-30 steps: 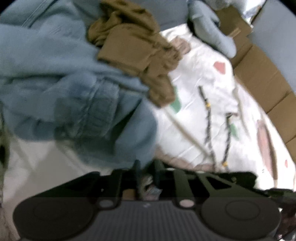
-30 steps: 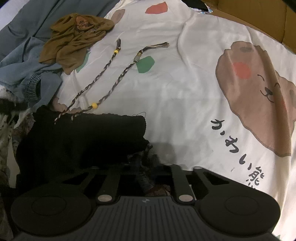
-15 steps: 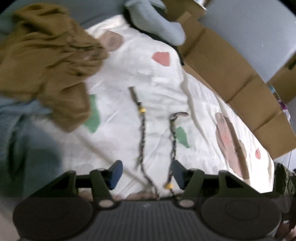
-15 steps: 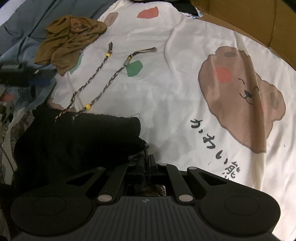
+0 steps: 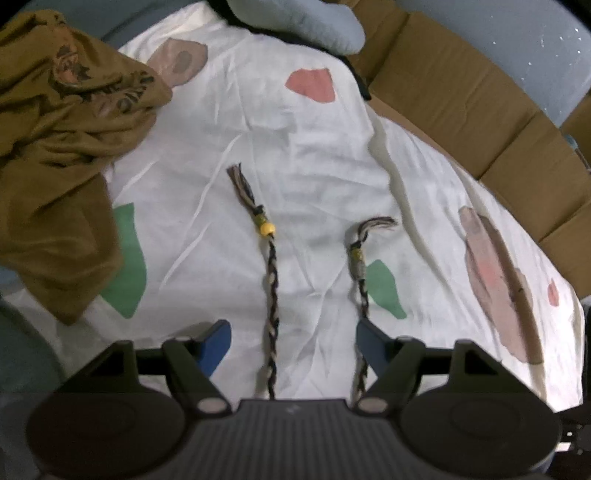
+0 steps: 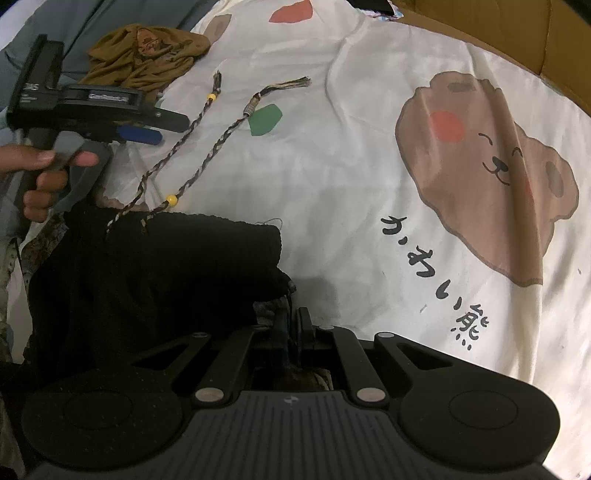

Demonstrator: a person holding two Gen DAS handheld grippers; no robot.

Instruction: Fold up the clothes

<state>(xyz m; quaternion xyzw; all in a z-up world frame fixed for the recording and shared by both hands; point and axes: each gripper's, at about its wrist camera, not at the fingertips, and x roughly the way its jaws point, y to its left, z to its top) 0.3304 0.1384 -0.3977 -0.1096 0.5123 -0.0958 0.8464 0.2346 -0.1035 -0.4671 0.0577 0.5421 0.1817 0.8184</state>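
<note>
A black knit garment (image 6: 147, 277) with two braided, beaded cords (image 6: 207, 147) lies on the white bear-print sheet (image 6: 369, 166). My right gripper (image 6: 293, 317) is shut on the garment's near right corner, where patterned cloth shows under the jaws. My left gripper (image 5: 291, 332) hovers over the cords, its jaws opening wide. One cord (image 5: 271, 280) runs between the blue pads untouched; the other cord (image 5: 360, 266) passes by the right pad. In the right wrist view a hand (image 6: 40, 173) holds the left gripper (image 6: 147, 129) above the garment's far left edge.
A crumpled olive-brown garment (image 5: 62, 147) lies on the sheet at the left, also seen from the right wrist as the olive-brown garment (image 6: 147, 55). Cardboard boxes (image 5: 461, 92) border the sheet's far right side. A pale blue cushion (image 5: 306, 22) sits at the top.
The left gripper swung away from the blue denim pile to above the braided cords and its jaws went from shut to wide open. It came into the right wrist view. The right gripper stayed put.
</note>
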